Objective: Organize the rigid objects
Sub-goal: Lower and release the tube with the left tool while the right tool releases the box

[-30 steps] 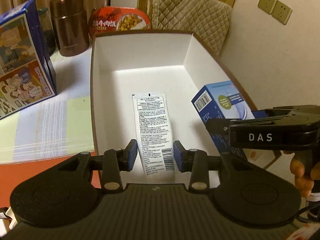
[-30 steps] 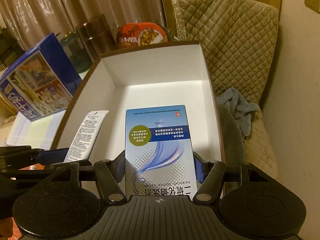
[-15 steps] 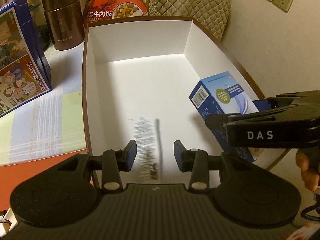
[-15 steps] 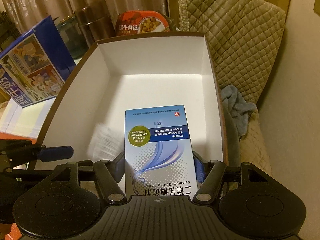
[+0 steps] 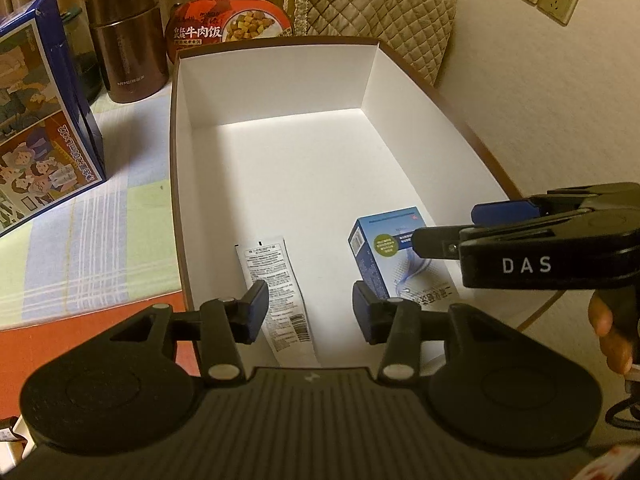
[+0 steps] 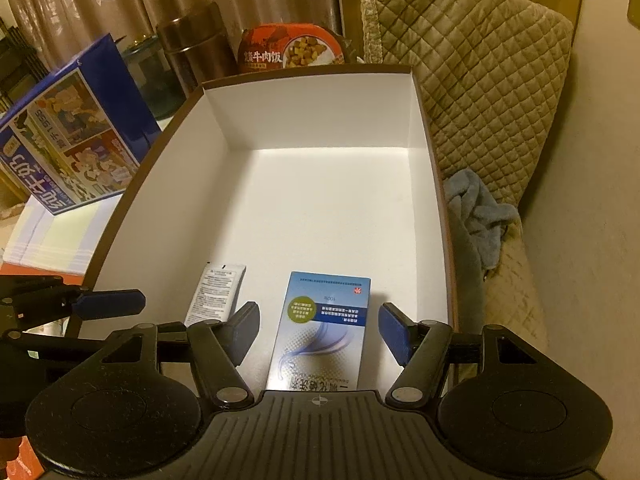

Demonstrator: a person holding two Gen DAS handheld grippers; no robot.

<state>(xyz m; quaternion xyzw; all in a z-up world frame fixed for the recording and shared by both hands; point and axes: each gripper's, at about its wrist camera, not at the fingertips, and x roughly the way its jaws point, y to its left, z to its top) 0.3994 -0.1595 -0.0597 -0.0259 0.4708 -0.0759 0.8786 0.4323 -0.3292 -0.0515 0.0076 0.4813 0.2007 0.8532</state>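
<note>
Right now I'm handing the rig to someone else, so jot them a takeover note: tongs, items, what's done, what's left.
Left tongs: opening, nothing gripped; the tube lies below them on the box floor.
Right tongs: open, clear of the blue carton, which lies flat in the box beside the tube.
Done: both items are in the box.
Left: lift both tongs out; whether the flask or meal tub go in too, I can't tell.

A white printed tube [image 5: 276, 292] and a blue cardboard carton [image 6: 322, 328] lay flat, side by side but apart, inside a white-lined open box [image 5: 276, 80].
</note>
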